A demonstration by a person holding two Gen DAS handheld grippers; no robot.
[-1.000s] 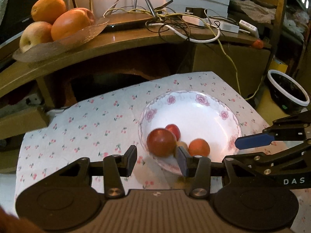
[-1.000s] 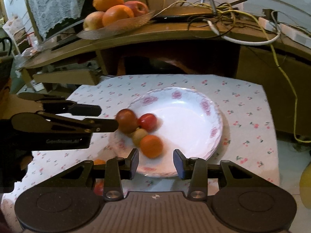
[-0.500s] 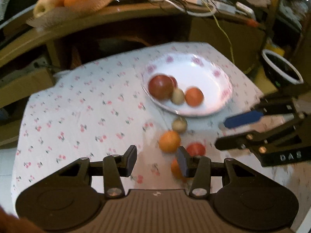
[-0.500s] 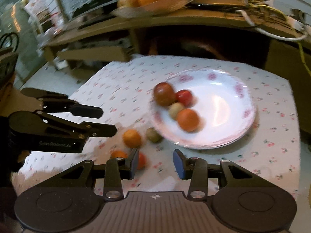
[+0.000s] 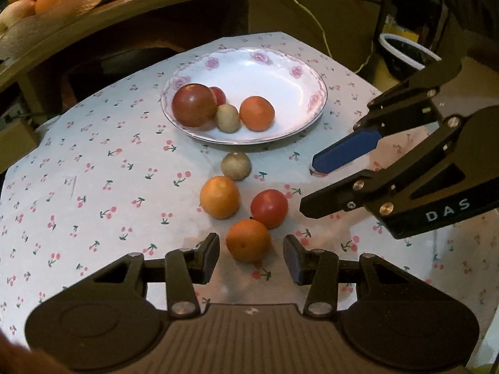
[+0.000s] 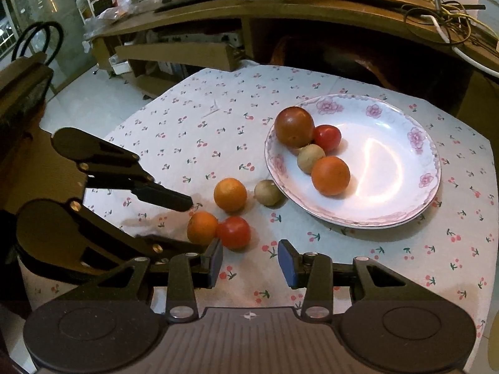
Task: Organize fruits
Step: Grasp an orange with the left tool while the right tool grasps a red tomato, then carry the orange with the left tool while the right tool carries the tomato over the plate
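We see both views now tipped down past the floral plate [image 5: 315, 106], which holds four fruits, bringing into sight the four loose ones on the cherry-print cloth [image 5: 93, 171] just beside its near rim. Our left gripper [image 5: 251, 257] now hovers with spread, empty jaws around the nearest orange [image 5: 248, 240], not touching it. Our right gripper [image 6: 249, 260], equally spread and empty, sits near the red tomato [image 6: 234, 231]. We judge the pickup comes next.
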